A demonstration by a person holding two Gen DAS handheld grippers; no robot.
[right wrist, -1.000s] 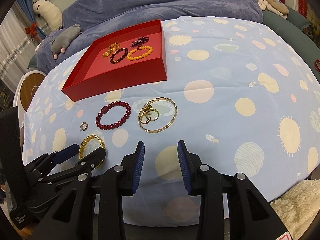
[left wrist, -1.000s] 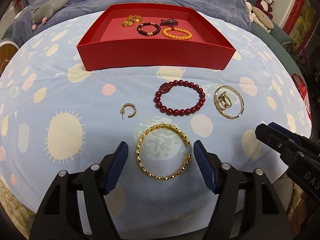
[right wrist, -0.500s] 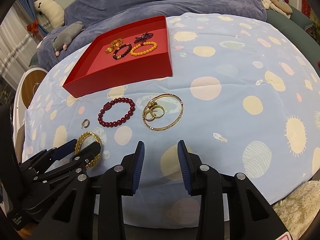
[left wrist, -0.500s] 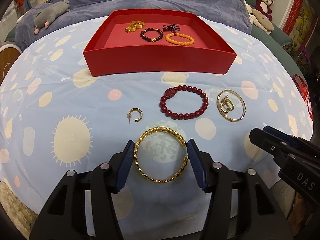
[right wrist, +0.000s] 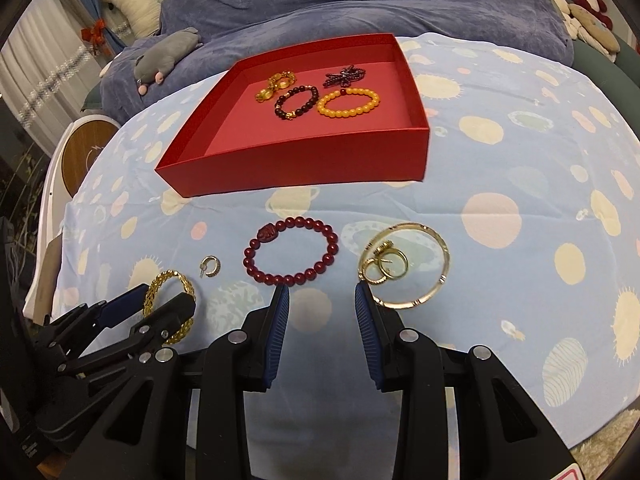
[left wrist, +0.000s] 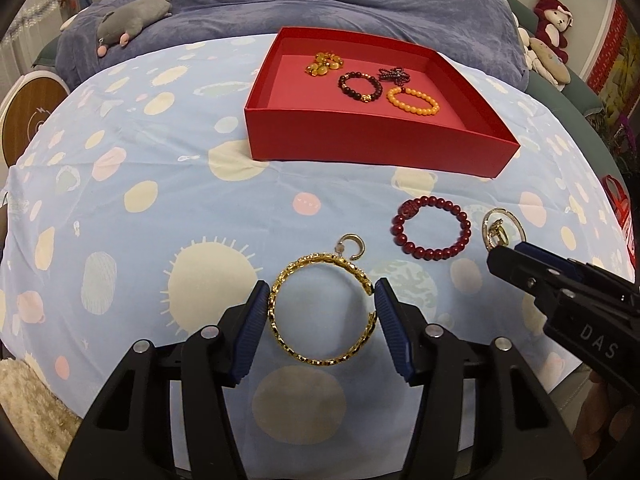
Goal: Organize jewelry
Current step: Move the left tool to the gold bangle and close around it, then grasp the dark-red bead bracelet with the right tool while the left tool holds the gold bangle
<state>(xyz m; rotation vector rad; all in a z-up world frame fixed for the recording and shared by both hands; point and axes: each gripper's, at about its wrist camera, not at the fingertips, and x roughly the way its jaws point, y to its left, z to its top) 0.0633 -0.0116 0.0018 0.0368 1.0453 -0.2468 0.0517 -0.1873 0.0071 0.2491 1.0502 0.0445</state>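
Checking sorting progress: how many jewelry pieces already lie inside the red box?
4, all toward the far end of the red box: a yellow-gold cluster, a dark bead bracelet, an orange bead bracelet, and a dark purple beaded piece. Nothing seems hidden.

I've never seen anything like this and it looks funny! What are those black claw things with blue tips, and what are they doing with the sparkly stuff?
They are two grabbing tools, one in each of a person's hands. Each carries a camera looking along its fingers, so there is one picture per tool.

The left gripper has just closed its blue pads on a gold bangle and is holding it. The right gripper is open and empty, pointing near a dark red bead bracelet and a thin gold bangle with rings inside it. A small hoop earring lies close by.

All of it sits on a blue spotted cloth. The red tray already holds four pieces.
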